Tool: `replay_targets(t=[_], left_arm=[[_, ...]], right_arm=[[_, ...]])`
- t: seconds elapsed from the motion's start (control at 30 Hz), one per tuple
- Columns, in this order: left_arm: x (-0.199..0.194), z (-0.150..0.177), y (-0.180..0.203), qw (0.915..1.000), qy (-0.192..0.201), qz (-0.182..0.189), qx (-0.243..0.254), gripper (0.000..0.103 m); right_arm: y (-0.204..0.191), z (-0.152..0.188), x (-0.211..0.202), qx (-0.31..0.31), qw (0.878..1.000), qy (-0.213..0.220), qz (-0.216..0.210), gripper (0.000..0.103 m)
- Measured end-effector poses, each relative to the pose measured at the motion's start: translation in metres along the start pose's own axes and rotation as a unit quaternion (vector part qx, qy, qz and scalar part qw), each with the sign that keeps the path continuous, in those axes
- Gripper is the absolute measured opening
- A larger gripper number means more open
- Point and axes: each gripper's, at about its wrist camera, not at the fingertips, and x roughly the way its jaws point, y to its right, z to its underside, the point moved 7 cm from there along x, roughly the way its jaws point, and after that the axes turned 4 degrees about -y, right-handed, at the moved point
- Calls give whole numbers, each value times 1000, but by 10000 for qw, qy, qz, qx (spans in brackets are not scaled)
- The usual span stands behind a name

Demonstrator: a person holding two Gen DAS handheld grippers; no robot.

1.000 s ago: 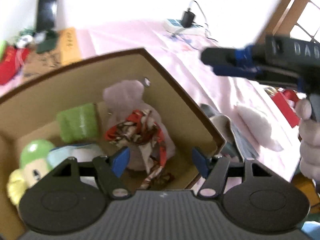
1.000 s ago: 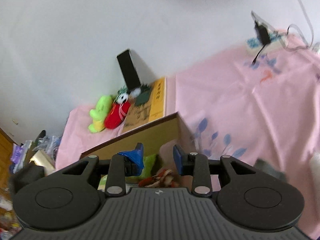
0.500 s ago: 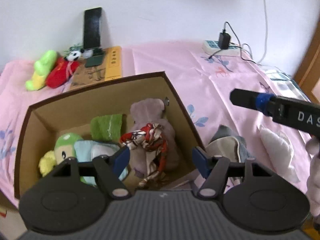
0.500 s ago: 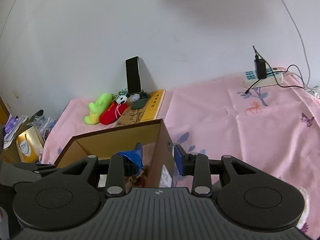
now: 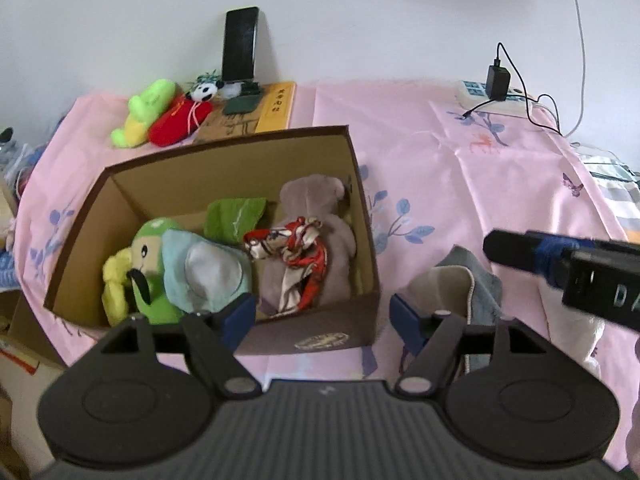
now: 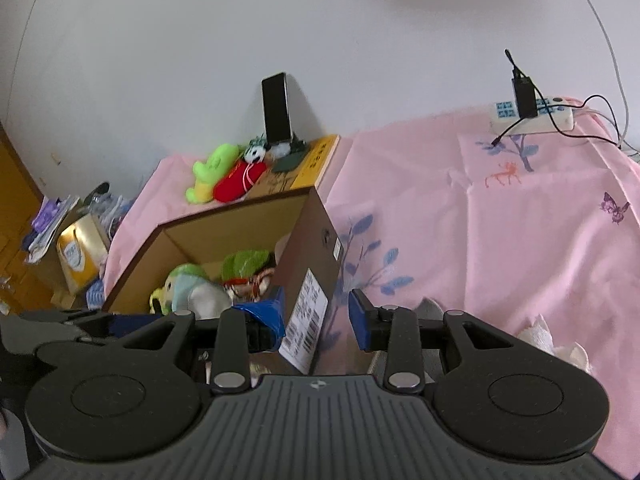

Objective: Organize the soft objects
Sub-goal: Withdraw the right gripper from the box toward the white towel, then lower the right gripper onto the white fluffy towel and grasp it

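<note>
My left gripper (image 5: 323,320) hangs tilted down over the near wall of the cardboard box (image 5: 320,334); its jaws have just been opening and stand wide, nothing between them. Past the left fingertips the box holds a green plush (image 5: 150,264), mauve plush (image 5: 312,240) and patterned scarf (image 5: 298,246). Grey towel (image 5: 460,284) lies behind the right finger; my right gripper (image 6: 316,318) straddles the box corner, jaws just opening, empty.

The cardboard box (image 5: 216,184) is viewed steeply from above and close by the left wrist camera, its open top filling the middle. From the right wrist camera the box (image 6: 308,240) is seen lower, from beside its right wall. Both views share the box.
</note>
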Motion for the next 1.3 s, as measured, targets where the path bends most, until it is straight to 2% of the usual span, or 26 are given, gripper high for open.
replay_targets(t=[0.17,0.3,0.57,0.8,0.93,1.0,1.13,1.3], left_arm=[[0,5,14,9999,-37,-50,-102,74],[7,11,31,9999,-117,19,13,74],[22,32,81,9962,-326,783,215,74],[32,47,134,9848,-534,1513,662,74],[39,44,158,9772,-501,1928,735,74],[44,41,169,9727,-539,2128,754,74],[54,39,193,9648,-619,2406,859,74],[62,38,208,9564,-747,2692,856,74]], right_arm=[[9,12,-1,19,9996,-246,-99,18],[26,23,-4,158,9991,-386,-76,18],[83,51,-27,647,9965,-470,231,18],[130,70,-49,960,9930,-281,629,18],[158,70,-59,1367,9879,20,735,18],[173,70,-58,1571,9845,13,784,19],[190,72,-54,2090,9768,-151,442,21],[208,71,-57,2572,9656,-172,347,21]])
